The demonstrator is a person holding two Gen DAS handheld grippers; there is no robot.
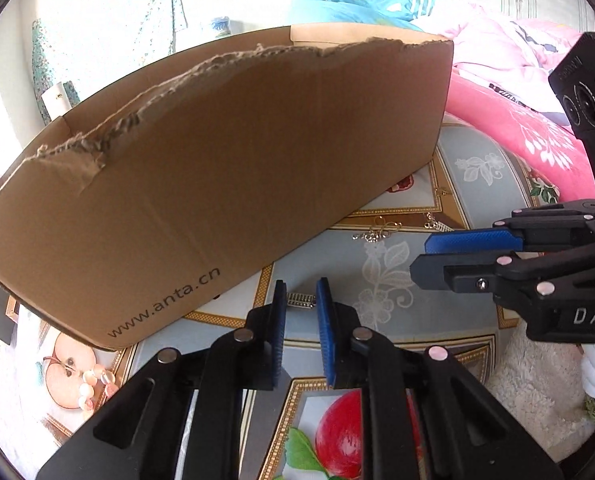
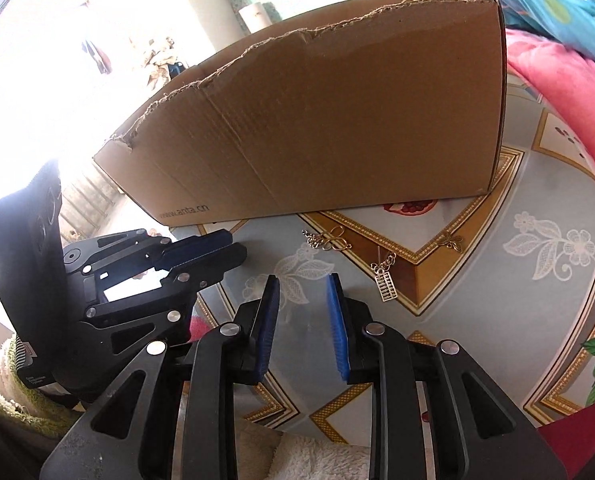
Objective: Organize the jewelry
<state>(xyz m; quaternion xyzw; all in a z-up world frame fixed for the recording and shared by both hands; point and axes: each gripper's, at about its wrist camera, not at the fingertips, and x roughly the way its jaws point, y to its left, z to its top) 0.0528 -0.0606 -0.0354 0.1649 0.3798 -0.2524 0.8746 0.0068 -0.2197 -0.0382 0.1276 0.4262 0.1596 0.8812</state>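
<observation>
A small silver abacus charm (image 1: pixel 301 301) lies crosswise between the blue pads of my left gripper (image 1: pixel 302 294), and both pads touch its ends. From the right wrist view, the left gripper (image 2: pixel 237 246) sits low over the cloth with narrow jaws. My right gripper (image 2: pixel 302 280) is open with only tablecloth in its gap; it reaches in from the right (image 1: pixel 421 258). A second abacus charm (image 2: pixel 385 286) on a chain, a looped gold and silver piece (image 2: pixel 329 240) and a tiny gold charm (image 2: pixel 451 243) lie on the cloth ahead.
A torn brown cardboard box (image 1: pixel 257 152) stands close behind the jewelry and fills the far side of the table. A pink bead bracelet (image 1: pixel 93 388) lies at the near left. Pink bedding (image 1: pixel 509 120) rises to the right of the floral tablecloth (image 2: pixel 517 300).
</observation>
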